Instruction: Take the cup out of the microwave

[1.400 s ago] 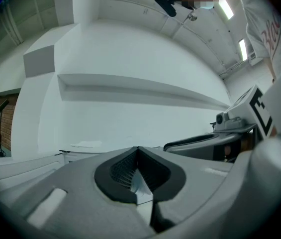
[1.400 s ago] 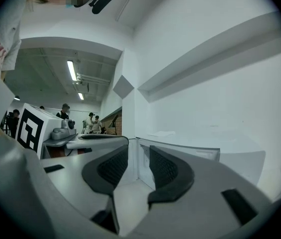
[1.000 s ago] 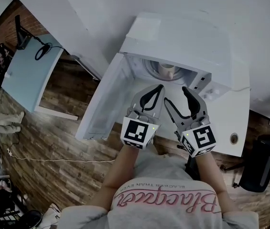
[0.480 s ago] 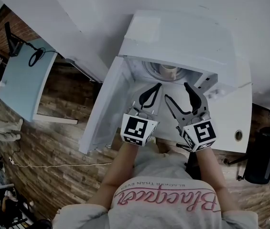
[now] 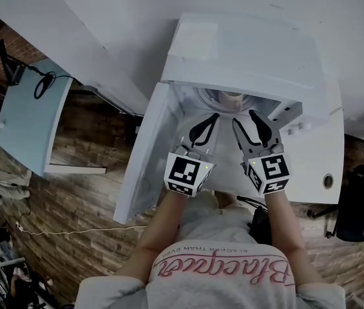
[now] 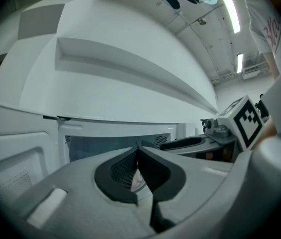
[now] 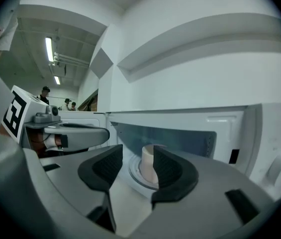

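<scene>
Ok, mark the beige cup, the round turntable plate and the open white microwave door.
Beige cup (image 7: 148, 162): right gripper view, on its side wall.
Round turntable plate (image 7: 133, 173): right gripper view, on its left rim.
Open white microwave door (image 5: 142, 159): head view, on its inner face.

Head view steeply down, gripper views level, all sharing microwave (image 5: 249, 53)

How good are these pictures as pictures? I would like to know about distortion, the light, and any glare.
Head view: strong fisheye, so the straight edges of the microwave bow; the light is dull and even. Left gripper view: black corners round a circular picture, and the ceiling lamp glares white. Right gripper view: the same black corners; the cup inside is dim yet sharp.
</scene>
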The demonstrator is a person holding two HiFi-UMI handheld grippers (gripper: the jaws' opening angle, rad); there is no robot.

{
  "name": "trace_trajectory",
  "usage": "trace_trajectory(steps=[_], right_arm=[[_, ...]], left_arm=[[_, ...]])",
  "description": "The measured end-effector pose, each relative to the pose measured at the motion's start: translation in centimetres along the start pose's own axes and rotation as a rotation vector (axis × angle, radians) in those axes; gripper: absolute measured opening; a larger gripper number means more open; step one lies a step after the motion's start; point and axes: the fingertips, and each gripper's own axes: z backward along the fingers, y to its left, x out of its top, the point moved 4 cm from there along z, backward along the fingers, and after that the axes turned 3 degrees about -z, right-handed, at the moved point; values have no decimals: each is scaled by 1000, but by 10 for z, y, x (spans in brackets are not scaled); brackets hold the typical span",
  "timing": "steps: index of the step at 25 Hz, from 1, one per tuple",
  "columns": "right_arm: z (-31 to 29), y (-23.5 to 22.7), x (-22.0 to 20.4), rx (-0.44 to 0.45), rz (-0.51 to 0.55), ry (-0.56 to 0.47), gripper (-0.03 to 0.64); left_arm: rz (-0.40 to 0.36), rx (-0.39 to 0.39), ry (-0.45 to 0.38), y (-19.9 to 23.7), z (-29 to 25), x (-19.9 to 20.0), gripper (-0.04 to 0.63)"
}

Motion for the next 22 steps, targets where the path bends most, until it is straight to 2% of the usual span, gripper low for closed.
trace_trajectory(steps=[4, 10, 17, 22], right_arm=[[-17, -9, -17, -26, -24, 46, 196], [-30, -27, -28, -86, -107, 14, 196], [-53, -32, -44, -56, -114, 63, 192], [-64, -38, -51, -91, -107, 68, 150]], left_arm=[[15, -20, 15, 6, -6, -10, 5], [29, -42, 37, 12, -16, -24, 5], [49, -32, 52, 21, -27, -36, 5], [47, -32, 58, 24, -30, -41, 5]])
